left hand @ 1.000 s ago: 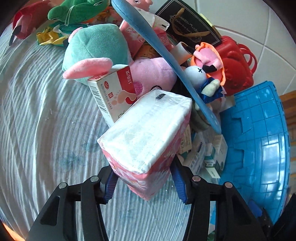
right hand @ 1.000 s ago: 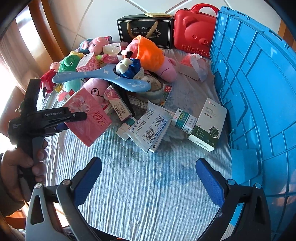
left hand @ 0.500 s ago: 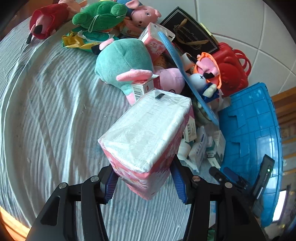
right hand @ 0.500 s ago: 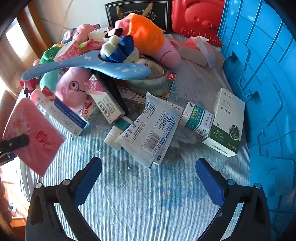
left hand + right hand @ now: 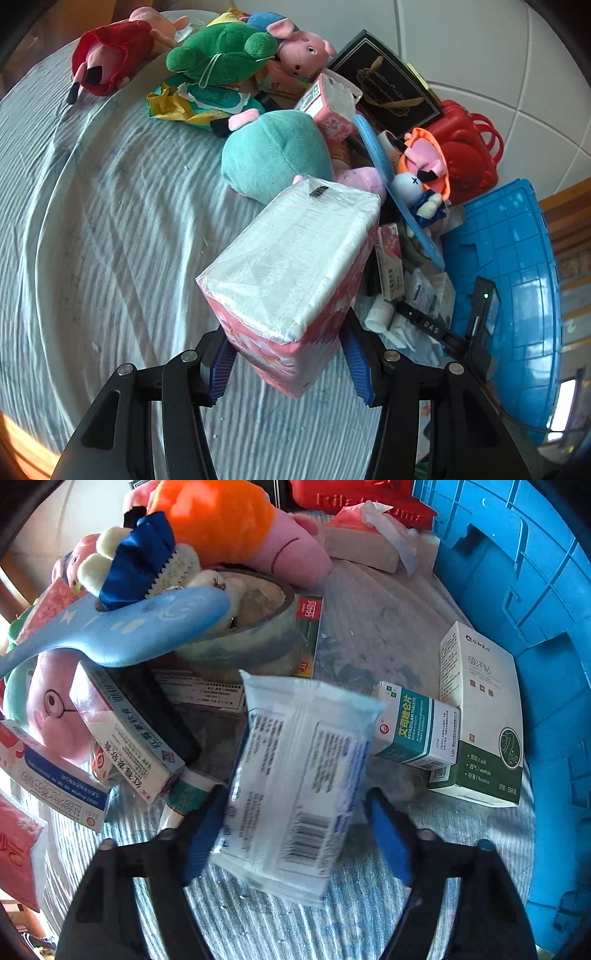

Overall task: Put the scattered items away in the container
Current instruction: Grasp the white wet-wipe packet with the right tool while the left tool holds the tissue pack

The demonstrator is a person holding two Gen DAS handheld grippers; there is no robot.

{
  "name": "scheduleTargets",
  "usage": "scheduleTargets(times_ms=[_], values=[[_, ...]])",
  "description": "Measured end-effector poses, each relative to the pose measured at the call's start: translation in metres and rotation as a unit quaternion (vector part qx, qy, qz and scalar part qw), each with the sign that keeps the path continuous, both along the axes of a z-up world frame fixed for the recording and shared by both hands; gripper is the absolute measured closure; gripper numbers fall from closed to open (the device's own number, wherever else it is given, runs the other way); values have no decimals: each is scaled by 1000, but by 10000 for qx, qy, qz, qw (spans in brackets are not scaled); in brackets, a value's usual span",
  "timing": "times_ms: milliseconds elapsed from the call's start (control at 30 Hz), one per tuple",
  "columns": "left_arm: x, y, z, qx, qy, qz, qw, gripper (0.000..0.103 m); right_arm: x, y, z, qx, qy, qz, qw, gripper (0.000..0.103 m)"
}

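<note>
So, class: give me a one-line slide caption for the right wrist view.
Right claw closing around a white wipes packet amid medicine boxes and plush toys, blue crate alongside.

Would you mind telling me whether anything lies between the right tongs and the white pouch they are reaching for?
Nothing visible does. The right tongs are closing, with the white pouch already between the blue pads; the left pad looks at its edge, the right just clear. The teal-and-white box sits beside it, outside the pads.
</note>
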State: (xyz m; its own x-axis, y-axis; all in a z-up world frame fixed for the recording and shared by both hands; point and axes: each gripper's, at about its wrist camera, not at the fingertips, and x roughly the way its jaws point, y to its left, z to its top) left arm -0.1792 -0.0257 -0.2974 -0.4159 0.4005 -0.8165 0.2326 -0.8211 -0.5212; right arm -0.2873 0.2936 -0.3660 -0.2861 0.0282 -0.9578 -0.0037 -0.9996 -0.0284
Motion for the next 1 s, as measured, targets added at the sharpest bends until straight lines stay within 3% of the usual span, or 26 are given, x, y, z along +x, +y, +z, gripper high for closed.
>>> scheduleTargets(times_ms=[200,533,1000], values=[[-2,-4,1,36,40,19,10000,51,4,5,7,-68,-6,-8,10000,54],[1,2,10,101,160,6,9998,51,20,7,29,-106,100,209,9997,56],[21,-4,56,91,558,211,9982,51,53,-6,100,-261,654,626,9956,56]])
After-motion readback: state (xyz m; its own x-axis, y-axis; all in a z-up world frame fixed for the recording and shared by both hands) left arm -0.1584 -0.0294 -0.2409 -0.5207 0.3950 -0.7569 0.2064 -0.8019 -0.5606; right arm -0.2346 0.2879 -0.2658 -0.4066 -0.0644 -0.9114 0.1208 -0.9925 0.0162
